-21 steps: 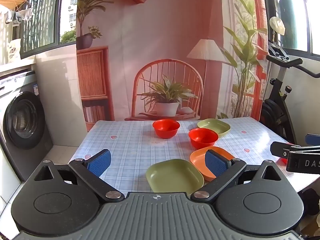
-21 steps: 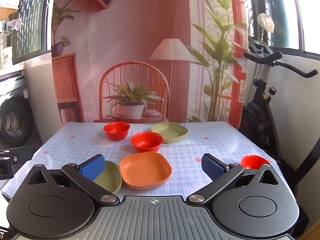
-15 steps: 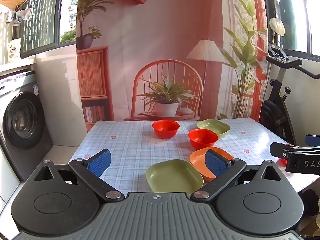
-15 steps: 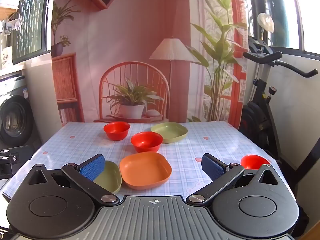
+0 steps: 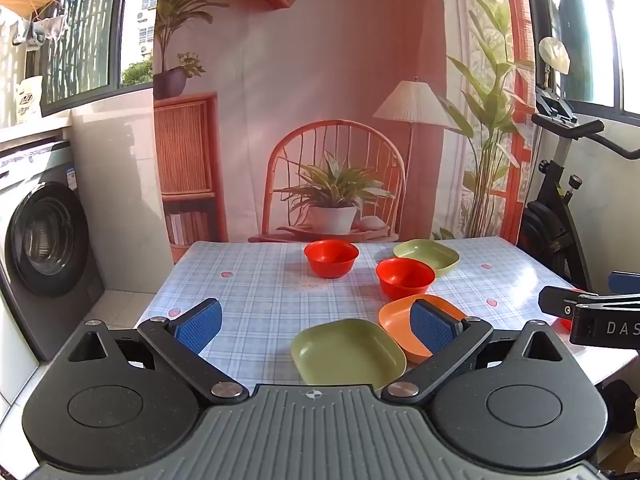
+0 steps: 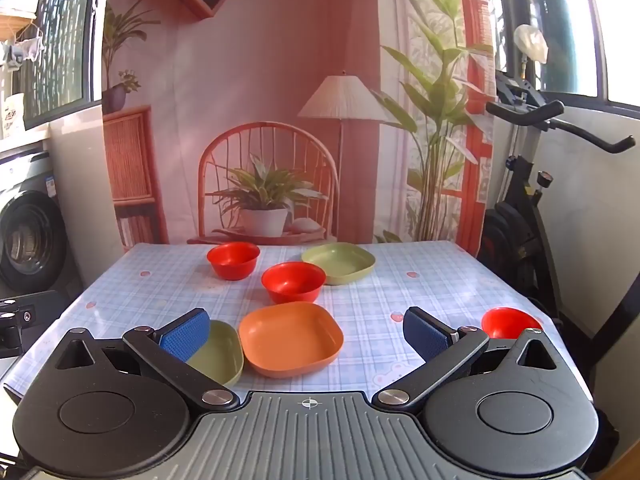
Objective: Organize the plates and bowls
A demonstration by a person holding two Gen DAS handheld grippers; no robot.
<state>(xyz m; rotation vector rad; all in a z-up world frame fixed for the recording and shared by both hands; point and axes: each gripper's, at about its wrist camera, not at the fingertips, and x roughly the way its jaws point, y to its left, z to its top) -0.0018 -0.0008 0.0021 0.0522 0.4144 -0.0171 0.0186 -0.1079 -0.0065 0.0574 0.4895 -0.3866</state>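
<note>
Lot: six dishes on a checked table (image 6: 420, 292), both tools held above its near edge, catalogued left to right. Left gripper (image 5: 316, 322): jaws stood fully apart, empty, pointing down toward the near green plate (image 5: 346, 350). Near green plate: lay at the near edge, just beside the orange plate (image 6: 291, 336) and perhaps touching it; a careless pinch on its shallow rim risked nudging the neighbour or sliding the dish off the edge. Far-left red bowl (image 6: 233, 259): stood alone toward the back; a long reach, judged liable to tip if only one wall were caught. Orange plate: centre front, upright and empty; its smooth sloped rim looked likely to slip from flat pads (image 6: 185, 336) unless gripped squarely. Middle red bowl (image 6: 293, 281): sat just behind the orange plate, close enough that lifting the plate could knock it. Far green plate (image 6: 339, 262): lay behind and right of that bowl, the two nearly touching; drawing either out could drag the other. Right gripper (image 6: 308, 330): likewise wide open and holding nothing, aimed over the orange plate; both tools working the same front pair might collide. Near red bowl (image 6: 510, 322): stood at the right front corner, partly hidden behind the right tool's arm; judged the likeliest piece to be swept off the table unseen. Nothing stacked as yet.
</note>
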